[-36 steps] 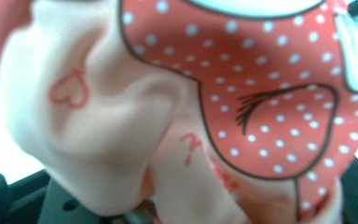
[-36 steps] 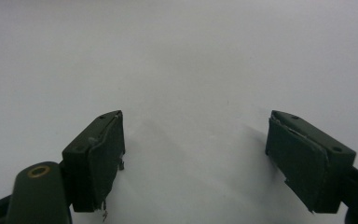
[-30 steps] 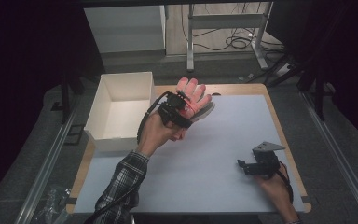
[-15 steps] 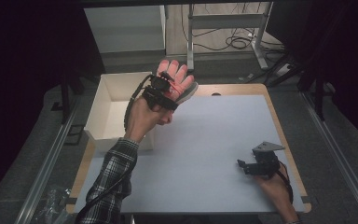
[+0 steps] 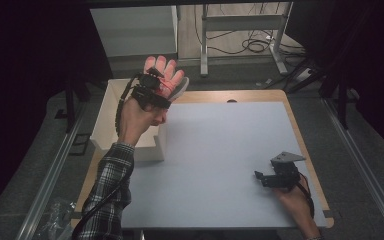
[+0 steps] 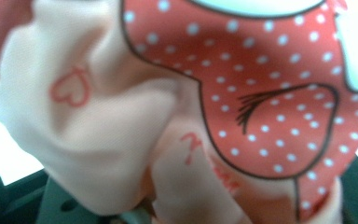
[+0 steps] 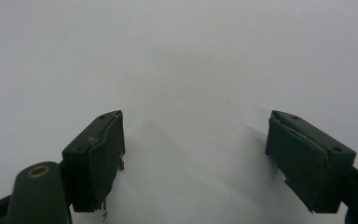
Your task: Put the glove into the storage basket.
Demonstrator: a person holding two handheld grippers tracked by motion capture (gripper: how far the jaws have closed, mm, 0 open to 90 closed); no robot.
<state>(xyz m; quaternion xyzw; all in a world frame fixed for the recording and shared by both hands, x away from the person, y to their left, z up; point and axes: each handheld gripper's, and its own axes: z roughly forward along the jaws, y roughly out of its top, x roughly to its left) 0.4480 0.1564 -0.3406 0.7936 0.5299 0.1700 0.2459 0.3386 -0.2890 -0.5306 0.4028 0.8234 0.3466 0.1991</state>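
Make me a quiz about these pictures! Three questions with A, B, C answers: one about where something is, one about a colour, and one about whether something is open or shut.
1. Where is the glove?
A. Lying in the middle of the table
B. Held up by the left gripper above the white box
C. Under the right gripper

2. What colour are the little dots on the glove's red patch?
A. White
B. Black
C. Green

3. How are the right gripper's jaws?
A. Shut on the glove
B. Shut on nothing
C. Open with nothing between them

Answers:
1. B: the high view shows the left hand raised with the glove at the gripper, over the box's corner.
2. A: the left gripper view shows white dots on red cloth.
3. C: the right gripper view shows the two jaws apart over the bare table.
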